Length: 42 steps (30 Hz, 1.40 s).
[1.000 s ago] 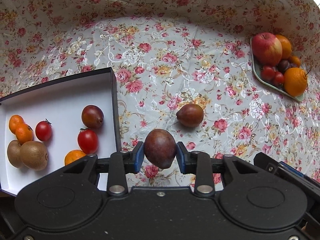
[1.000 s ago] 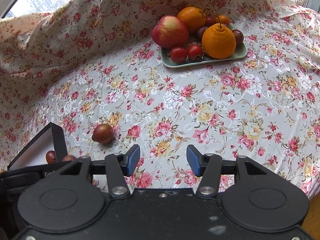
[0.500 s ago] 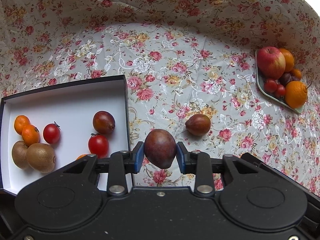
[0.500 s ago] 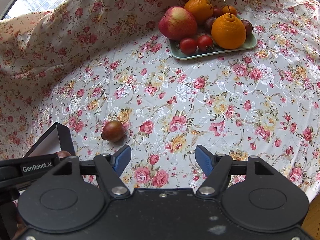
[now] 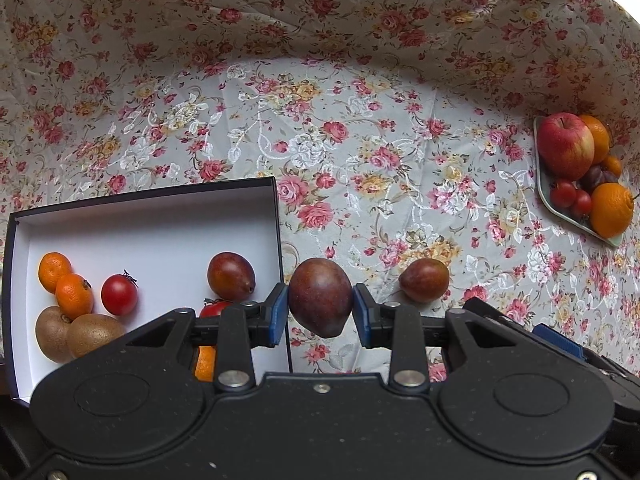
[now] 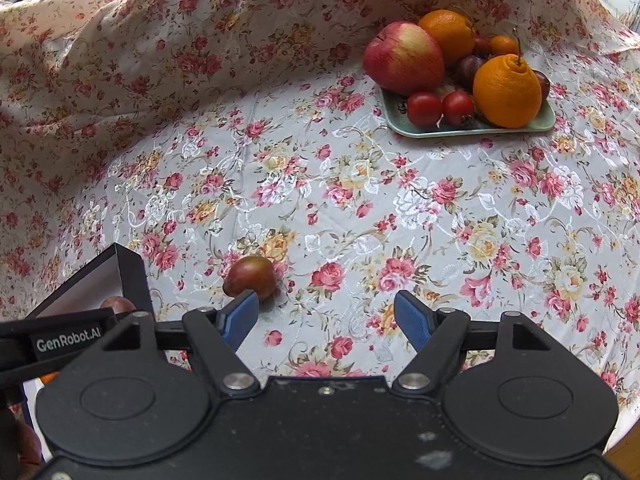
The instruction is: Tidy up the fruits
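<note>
A shiny tablecloth printed with pink and yellow roses (image 5: pixel 360 128) covered the whole work surface and rose in folds at the back, with daylight coming from a window behind it. The left gripper (image 5: pixel 320 312) was clamped on a dark reddish-brown, egg-shaped plum (image 5: pixel 320 296), its blue pads (image 5: pixel 279 312) pressing both flanks, and the fruit hung just outside the right wall of the shallow black box with a white lining (image 5: pixel 152 220). That box already held two small mandarins, two brown kiwis, cherry tomatoes and another plum of the same kind (image 5: pixel 231 276). A second loose plum (image 6: pixel 250 277) lay on the cloth near the box corner, and the right gripper (image 6: pixel 326 320) hovered near it with its jaws spread wide and nothing between them; they had just been opening. A pale green tray (image 6: pixel 472 130), well apart at the far side, carried a red apple, oranges, tomatoes and more plums. The step in hand looked like carrying the held plum over the box wall, and doing it well would mean clearing that thin wall before lowering, choosing the bare white floor beside the matching plum, and releasing only once low, since a rounded fruit would roll. The right gripper would need to centre on the loose plum before closing.
</note>
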{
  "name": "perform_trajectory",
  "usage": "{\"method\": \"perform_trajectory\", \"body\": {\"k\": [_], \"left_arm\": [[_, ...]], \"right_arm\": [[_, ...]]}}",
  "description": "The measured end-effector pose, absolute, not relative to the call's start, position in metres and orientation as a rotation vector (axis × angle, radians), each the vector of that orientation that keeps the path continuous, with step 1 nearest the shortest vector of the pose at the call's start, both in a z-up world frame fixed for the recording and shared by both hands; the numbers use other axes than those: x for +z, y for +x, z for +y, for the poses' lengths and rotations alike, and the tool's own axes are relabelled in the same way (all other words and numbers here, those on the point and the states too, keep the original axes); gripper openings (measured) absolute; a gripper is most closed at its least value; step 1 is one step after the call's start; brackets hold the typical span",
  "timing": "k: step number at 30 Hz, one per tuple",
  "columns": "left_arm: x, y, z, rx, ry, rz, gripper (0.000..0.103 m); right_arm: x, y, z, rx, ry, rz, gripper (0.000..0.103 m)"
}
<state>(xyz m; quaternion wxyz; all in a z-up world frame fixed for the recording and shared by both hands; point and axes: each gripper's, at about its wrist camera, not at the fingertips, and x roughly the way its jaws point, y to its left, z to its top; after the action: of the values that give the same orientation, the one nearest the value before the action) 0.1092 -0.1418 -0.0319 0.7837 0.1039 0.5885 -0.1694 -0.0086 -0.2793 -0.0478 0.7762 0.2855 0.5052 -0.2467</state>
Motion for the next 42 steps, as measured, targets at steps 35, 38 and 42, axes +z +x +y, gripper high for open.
{"method": "perform_trajectory", "body": {"k": [35, 38, 42], "left_arm": [[-0.033, 0.15, -0.121, -0.32, 0.168, 1.278, 0.043], [-0.033, 0.148, -0.123, -0.325, 0.176, 1.278, 0.043], [-0.033, 0.146, -0.125, -0.33, 0.188, 1.276, 0.043]], "right_arm": [[-0.094, 0.068, -0.227, -0.458, 0.337, 1.166, 0.051], [-0.091, 0.067, -0.225, -0.451, 0.317, 1.155, 0.044], [-0.083, 0.061, -0.235, -0.452, 0.359, 1.142, 0.039]]}}
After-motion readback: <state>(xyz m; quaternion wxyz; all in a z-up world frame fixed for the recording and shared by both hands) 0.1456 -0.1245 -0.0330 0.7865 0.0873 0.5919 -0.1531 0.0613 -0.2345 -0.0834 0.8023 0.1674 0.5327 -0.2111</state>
